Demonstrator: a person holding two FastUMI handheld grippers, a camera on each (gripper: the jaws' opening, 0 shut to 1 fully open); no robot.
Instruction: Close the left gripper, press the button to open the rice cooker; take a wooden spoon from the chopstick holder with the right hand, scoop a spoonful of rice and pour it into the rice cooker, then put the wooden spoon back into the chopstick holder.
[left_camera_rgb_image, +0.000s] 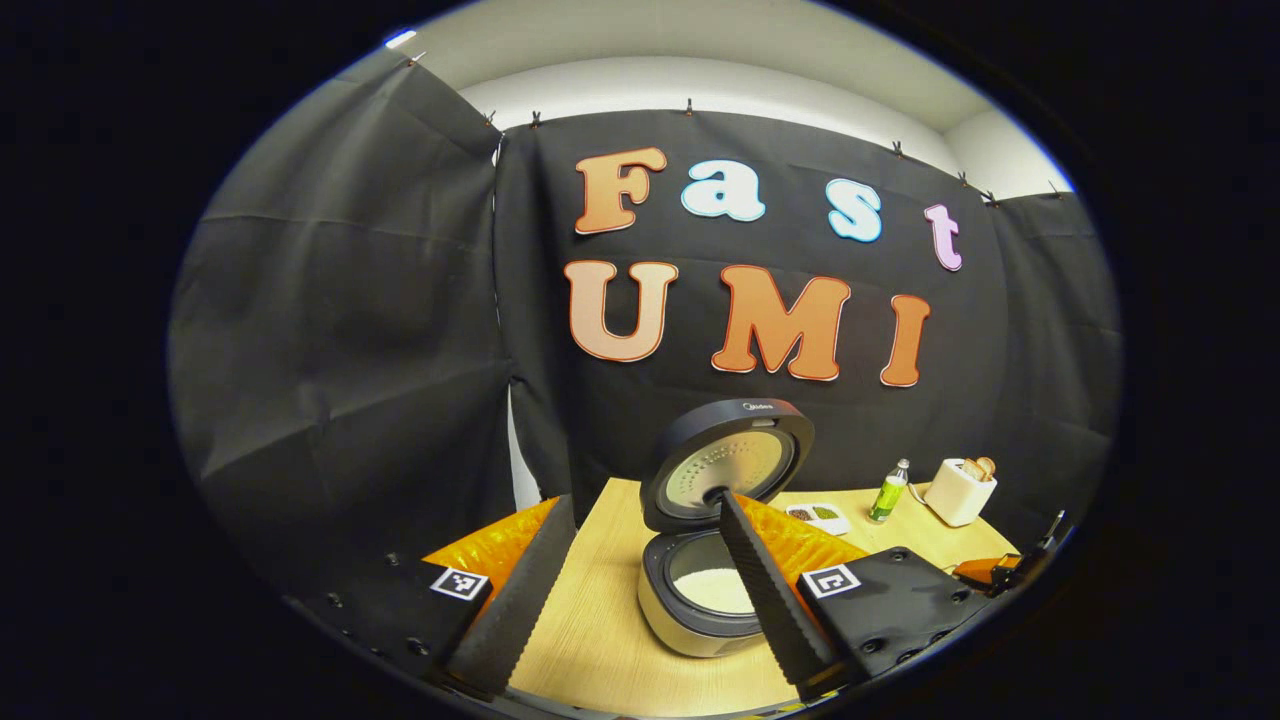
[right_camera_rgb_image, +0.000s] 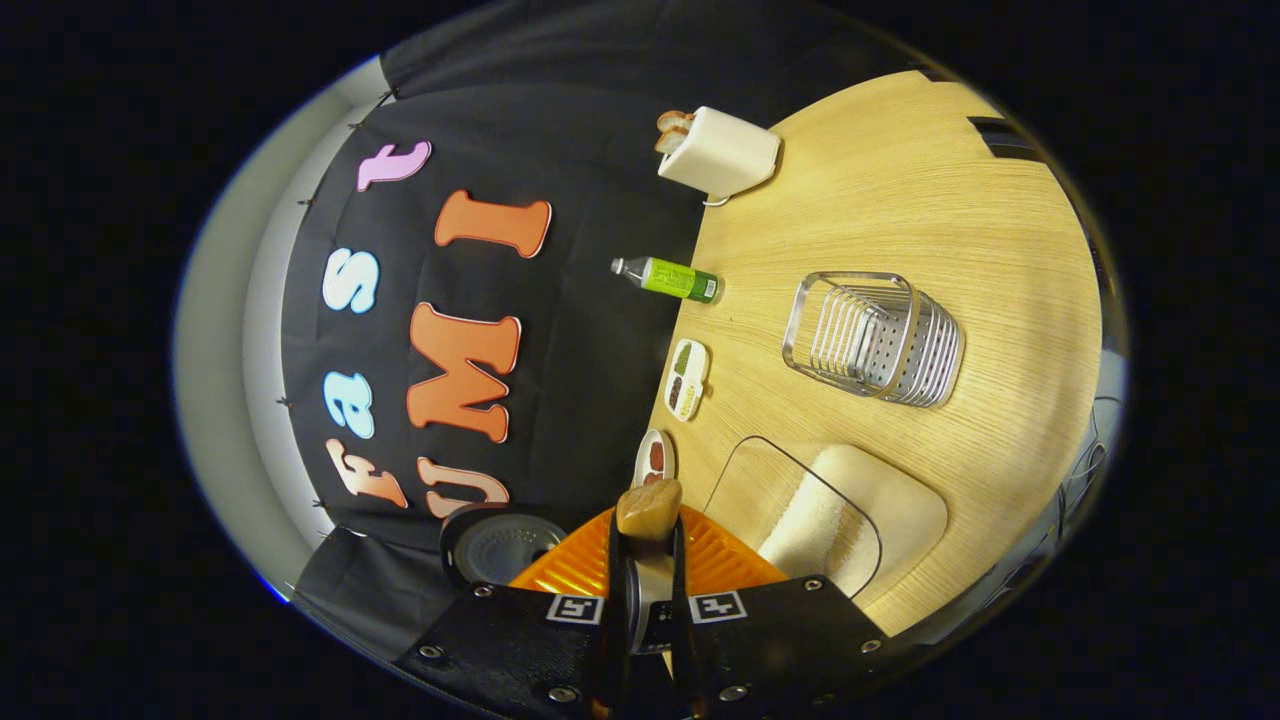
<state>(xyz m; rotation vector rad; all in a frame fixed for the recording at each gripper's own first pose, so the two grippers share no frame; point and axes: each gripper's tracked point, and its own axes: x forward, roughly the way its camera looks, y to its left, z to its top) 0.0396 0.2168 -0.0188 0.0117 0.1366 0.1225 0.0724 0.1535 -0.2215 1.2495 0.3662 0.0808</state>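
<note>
Rice cooker (left_camera_rgb_image: 715, 590) stands lidded-up before the gaping left tool (left_camera_rgb_image: 640, 600); rolled-sideways right tool (right_camera_rgb_image: 648, 590) pinches the wooden spoon (right_camera_rgb_image: 649, 508).

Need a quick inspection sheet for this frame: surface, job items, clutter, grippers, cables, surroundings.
Surface: light wooden table.
Job's things: rice cooker open, lid up, white rice in the pot; wooden spoon clamped in the right gripper; metal chopstick holder, nothing seen inside; clear tub of rice beside it.
Clutter: white toaster with bread, green bottle, two small dishes at the table's far edge.
Grippers: left gripper open, in front of the cooker; right gripper shut on the spoon.
Cables: a thin cord at the toaster's base.
Surroundings: black cloth wall, white wall above.
</note>
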